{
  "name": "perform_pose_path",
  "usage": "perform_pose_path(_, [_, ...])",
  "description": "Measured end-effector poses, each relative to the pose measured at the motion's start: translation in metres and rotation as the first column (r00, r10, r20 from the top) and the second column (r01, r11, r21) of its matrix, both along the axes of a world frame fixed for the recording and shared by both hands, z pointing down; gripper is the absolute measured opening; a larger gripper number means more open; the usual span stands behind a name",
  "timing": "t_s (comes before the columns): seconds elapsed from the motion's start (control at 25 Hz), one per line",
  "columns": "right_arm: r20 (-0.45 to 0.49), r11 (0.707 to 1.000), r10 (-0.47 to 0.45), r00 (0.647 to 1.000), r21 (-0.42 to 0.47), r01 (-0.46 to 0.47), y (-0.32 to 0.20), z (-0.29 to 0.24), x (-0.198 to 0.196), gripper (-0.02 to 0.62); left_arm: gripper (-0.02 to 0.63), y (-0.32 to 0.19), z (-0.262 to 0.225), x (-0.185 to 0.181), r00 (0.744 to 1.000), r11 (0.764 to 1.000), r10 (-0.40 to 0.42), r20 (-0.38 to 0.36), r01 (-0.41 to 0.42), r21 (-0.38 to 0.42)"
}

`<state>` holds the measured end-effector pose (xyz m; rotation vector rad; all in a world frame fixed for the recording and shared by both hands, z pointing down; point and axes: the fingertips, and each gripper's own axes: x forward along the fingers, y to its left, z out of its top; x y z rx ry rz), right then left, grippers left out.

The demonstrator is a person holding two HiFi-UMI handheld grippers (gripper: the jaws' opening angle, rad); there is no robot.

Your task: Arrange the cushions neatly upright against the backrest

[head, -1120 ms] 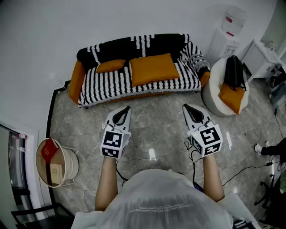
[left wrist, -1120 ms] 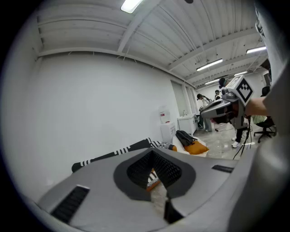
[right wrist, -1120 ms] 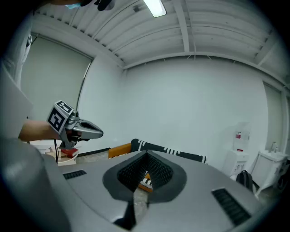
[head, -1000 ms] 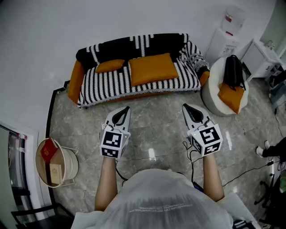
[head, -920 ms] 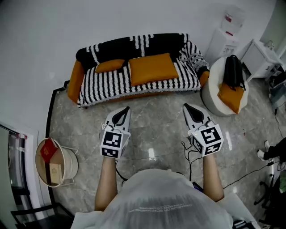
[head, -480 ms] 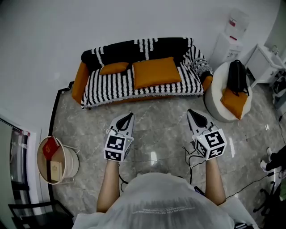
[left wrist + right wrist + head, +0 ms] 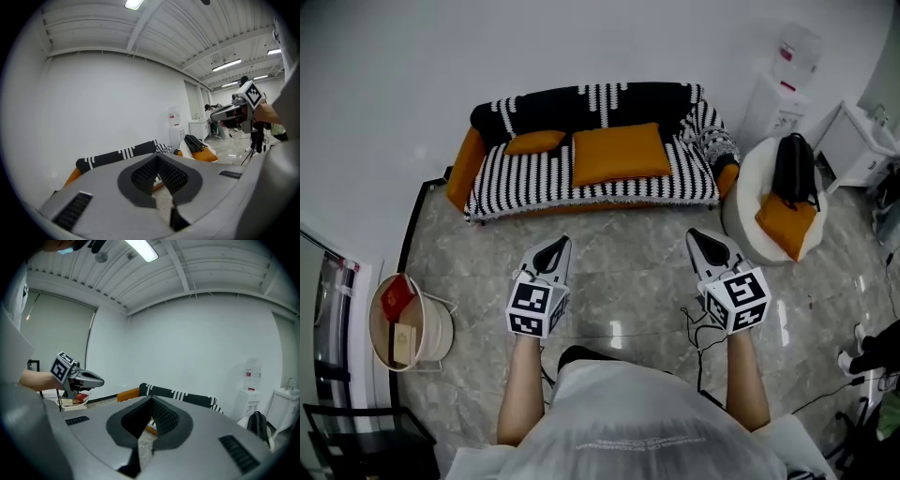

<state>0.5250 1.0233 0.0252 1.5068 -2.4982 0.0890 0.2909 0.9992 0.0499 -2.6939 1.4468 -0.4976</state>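
Looking like the approach step: left gripper (image 7: 555, 249) and right gripper (image 7: 704, 242) pinched closed, empty, well short of the sofa (image 7: 517, 174); next, opening up for the flat orange cushion (image 7: 617, 153).

White wall (image 7: 384, 84), grey marble floor (image 7: 623, 258)

Glossy stone-look floor (image 7: 619, 267), matt cushions (image 7: 619, 153) probably of cloth, woven sofa cover (image 7: 534, 173).

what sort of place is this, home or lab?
Likely an office or lab lounge corner, not a home: striped sofa, what looks like a water dispenser, and a bare panelled ceiling with strip lights.
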Motion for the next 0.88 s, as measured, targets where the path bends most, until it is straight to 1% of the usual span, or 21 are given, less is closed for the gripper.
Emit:
perform_pose_path(0.24, [0.003,0.999,0.005,1.0,0.033,-0.005,-0.003,-0.005,0.013,-0.006,0.014,0.001,-0.005,0.018,1.0,1.0,0.004,0.01,-0.004,0.004])
perform_pose_path(0.4, [0.044,0.999,0.011,0.999,0.052,-0.014,-0.008,-0.008,0.018,-0.006,0.014,-0.009,0.0,0.024,1.0,1.0,0.01,0.008,-0.01,-0.013])
perform_pose_path(0.52, [0.06,0.998,0.013,0.998,0.054,-0.017,-0.018,-0.006,0.02,-0.006,0.014,-0.021,0.005,0.032,0.999,0.999,0.032,0.005,-0.032,-0.019])
perform_pose_path(0.72, [-0.003,0.998,-0.025,1.0,0.064,0.025,-0.052,-0.005,0.012,-0.006,0.014,-0.061,0.011,0.039,0.998,0.998,0.059,0.005,-0.059,-0.015])
perform_pose_path(0.88, [-0.051,0.999,-0.015,0.999,0.029,0.017,-0.097,0.006,0.006,-0.006,0.014,-0.109,0.013,0.033,0.998,0.998,0.058,-0.004,-0.058,-0.023])
